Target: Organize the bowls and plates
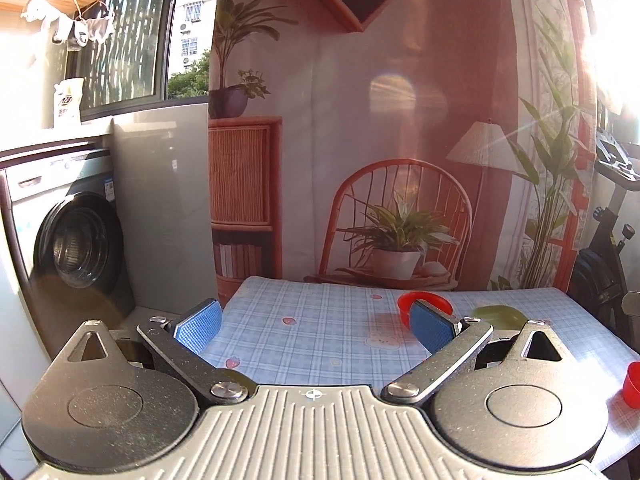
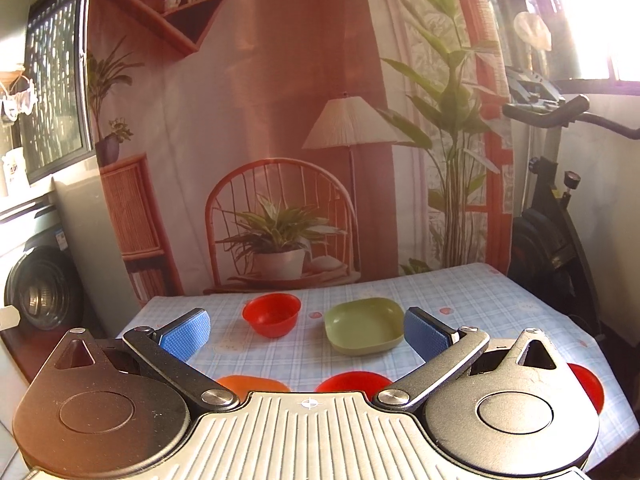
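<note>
Both tools are held low at the near edge of the table [image 2: 500,300], which carries a blue checked cloth; this position gives each camera a forward view over the dishes, and I judge it a survey stance ahead of any pickup.

Right gripper [image 2: 306,330]: jaws spread wide, nothing between the blue pads. Left gripper [image 1: 316,322]: likewise spread wide and empty.

Dishes are located relative to the green plate [image 2: 363,326], a shallow square-cornered dish sitting flat near the middle of the cloth, just left of the right gripper's right-hand pad. A red bowl [image 2: 271,315] stands upright to the left of the green plate, apart from it. Nearer the camera than the green plate, three items are partly hidden behind the tool body: an orange dish [image 2: 252,383] to its near left, a red dish [image 2: 352,380] directly in front of it, and a red item [image 2: 586,384] to its near right; whether these are plates or bowls cannot be told.

In the left wrist view the red bowl [image 1: 428,300] sits partly behind the right-hand pad, and the green plate [image 1: 498,316] is blurred by glare beside it.

The dishes lie scattered singly, none stacked, so sorting has not begun. Judged risk: sun glare may obscure rims during approach
</note>
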Demonstrator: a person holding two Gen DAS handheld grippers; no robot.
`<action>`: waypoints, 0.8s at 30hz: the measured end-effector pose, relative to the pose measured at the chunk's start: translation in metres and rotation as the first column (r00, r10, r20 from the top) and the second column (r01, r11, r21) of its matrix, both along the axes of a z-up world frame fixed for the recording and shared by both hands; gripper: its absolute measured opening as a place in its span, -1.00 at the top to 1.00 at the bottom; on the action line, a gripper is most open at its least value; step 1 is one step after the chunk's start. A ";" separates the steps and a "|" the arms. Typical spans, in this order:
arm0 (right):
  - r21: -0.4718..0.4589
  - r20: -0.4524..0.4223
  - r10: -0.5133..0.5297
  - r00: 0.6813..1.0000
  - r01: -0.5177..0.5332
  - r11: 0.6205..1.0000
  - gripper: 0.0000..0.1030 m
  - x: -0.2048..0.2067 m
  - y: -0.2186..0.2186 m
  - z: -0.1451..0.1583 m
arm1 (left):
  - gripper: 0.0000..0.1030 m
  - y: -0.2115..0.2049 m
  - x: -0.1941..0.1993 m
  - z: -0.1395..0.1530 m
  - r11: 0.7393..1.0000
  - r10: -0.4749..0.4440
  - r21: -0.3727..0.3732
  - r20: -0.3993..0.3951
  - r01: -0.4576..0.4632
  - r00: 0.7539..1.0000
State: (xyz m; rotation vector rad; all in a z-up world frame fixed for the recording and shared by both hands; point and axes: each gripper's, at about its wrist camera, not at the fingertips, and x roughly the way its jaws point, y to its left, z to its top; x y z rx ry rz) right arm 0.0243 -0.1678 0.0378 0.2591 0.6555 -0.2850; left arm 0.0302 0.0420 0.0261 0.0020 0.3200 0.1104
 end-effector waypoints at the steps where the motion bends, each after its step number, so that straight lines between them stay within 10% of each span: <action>1: 0.012 0.021 -0.013 1.000 0.013 1.000 -1.00 0.005 -0.003 0.002 | -0.96 0.004 0.005 0.006 1.000 0.013 0.003 0.017 -0.013 1.000; 7: 0.033 0.130 0.029 0.991 -0.034 0.999 -1.00 0.037 -0.004 0.000 | -0.96 0.024 0.032 0.024 0.997 0.063 0.037 0.031 -0.064 0.998; 15: 0.077 0.021 0.223 0.975 -0.224 0.971 -1.00 0.111 0.046 -0.039 | -0.96 0.067 0.056 0.008 0.991 0.112 0.079 -0.075 -0.106 0.991; 24: 0.144 -0.105 0.482 0.870 -0.466 0.873 -0.66 0.179 0.156 -0.122 | -0.78 0.136 0.072 -0.042 0.983 0.169 -0.025 -0.255 -0.181 0.952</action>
